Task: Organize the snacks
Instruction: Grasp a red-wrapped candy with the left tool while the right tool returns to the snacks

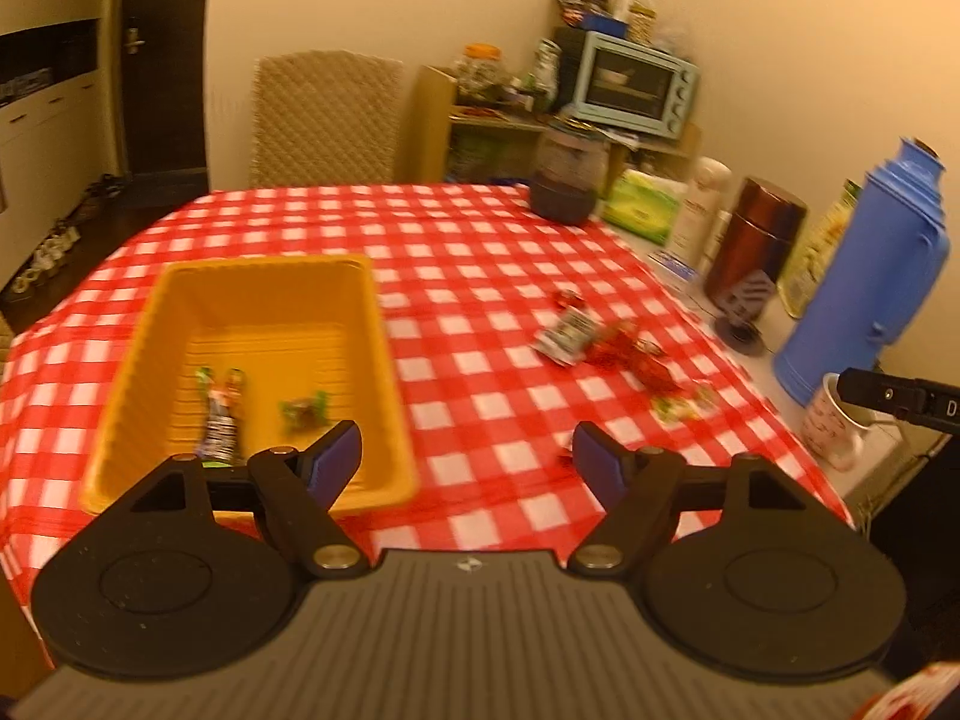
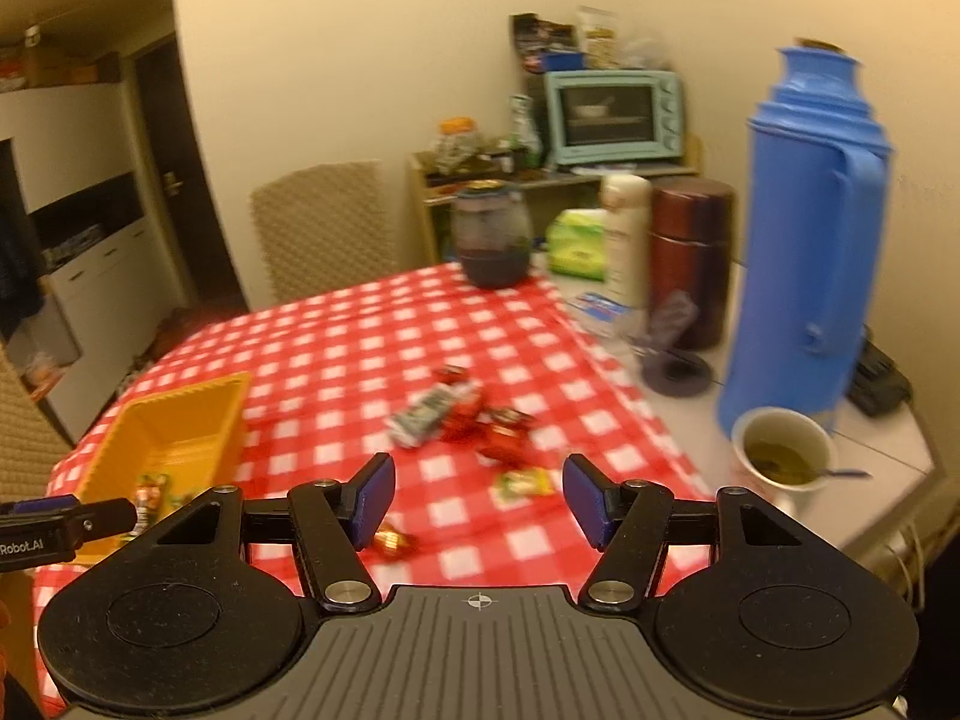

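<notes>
A yellow tray [image 1: 366,324] sits on the red checked tablecloth and holds a few wrapped snacks [image 1: 222,414]. It also shows in the right wrist view [image 2: 231,396]. A loose pile of snacks [image 1: 606,348], red and silver wrappers, lies to the tray's right, and it shows in the right wrist view [image 2: 462,414] too. A yellow-green candy [image 2: 525,485] and a gold candy [image 2: 393,542] lie nearer. My left gripper [image 1: 467,465] is open and empty beside the tray's near right corner. My right gripper [image 2: 479,501] is open and empty, just short of the pile.
A blue thermos [image 2: 804,252], a mug of tea [image 2: 780,462], a brown canister [image 2: 690,258], a white bottle [image 2: 624,234], a green pack [image 2: 576,243] and a dark jar [image 2: 492,240] stand along the table's right and far side. A chair [image 1: 324,120] stands behind.
</notes>
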The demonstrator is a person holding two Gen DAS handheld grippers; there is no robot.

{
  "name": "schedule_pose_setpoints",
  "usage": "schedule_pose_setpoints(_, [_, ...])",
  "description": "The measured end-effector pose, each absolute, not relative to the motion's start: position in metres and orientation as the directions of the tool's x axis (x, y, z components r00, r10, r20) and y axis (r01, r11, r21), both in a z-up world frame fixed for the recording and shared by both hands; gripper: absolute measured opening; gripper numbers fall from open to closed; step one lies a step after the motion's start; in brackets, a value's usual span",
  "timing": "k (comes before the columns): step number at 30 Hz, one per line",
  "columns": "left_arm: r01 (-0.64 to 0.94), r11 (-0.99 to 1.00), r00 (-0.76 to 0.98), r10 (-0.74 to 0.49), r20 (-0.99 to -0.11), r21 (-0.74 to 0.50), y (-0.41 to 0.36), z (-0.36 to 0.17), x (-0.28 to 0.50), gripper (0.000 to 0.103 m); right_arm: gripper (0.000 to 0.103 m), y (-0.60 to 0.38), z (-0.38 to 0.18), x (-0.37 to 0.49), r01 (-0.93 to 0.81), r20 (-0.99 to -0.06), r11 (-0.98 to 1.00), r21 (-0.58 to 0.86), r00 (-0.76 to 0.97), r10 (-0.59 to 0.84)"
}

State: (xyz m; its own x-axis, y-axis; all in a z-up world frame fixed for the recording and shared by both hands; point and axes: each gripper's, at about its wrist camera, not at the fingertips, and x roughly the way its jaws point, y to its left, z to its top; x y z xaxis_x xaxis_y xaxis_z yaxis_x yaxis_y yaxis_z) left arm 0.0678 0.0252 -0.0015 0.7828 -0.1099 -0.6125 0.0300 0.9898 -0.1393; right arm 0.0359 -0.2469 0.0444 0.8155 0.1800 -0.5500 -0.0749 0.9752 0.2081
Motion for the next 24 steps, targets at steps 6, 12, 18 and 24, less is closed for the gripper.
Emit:
schedule_pose_setpoints(6, [0.069, 0.986, 0.754, -0.150, -0.639, -0.150, 0.002, -0.013, 0.076, 0.075, 0.063, -0.270, 0.034, 0.031, -0.032, -0.563, 0.976, 0.213, 0.812, 0.150])
schedule_pose_setpoints(12, [0.087, 0.985, 0.723, -0.167, -0.670, -0.152, -0.013, -0.030, 0.088, 0.075, 0.063, -0.280, 0.019, 0.036, -0.015, -0.579, 0.977, 0.212, 0.803, 0.138])
schedule_pose_setpoints(18, [0.117, 0.981, 0.689, -0.193, -0.698, -0.155, -0.026, -0.049, 0.107, 0.070, 0.063, -0.287, -0.002, 0.048, 0.001, -0.606, 0.977, 0.215, 0.784, 0.133])
schedule_pose_setpoints(24, [0.144, 0.972, 0.663, -0.233, -0.711, -0.184, -0.040, -0.071, 0.136, 0.058, 0.063, -0.292, -0.024, 0.070, 0.012, -0.635, 0.979, 0.204, 0.763, 0.123])
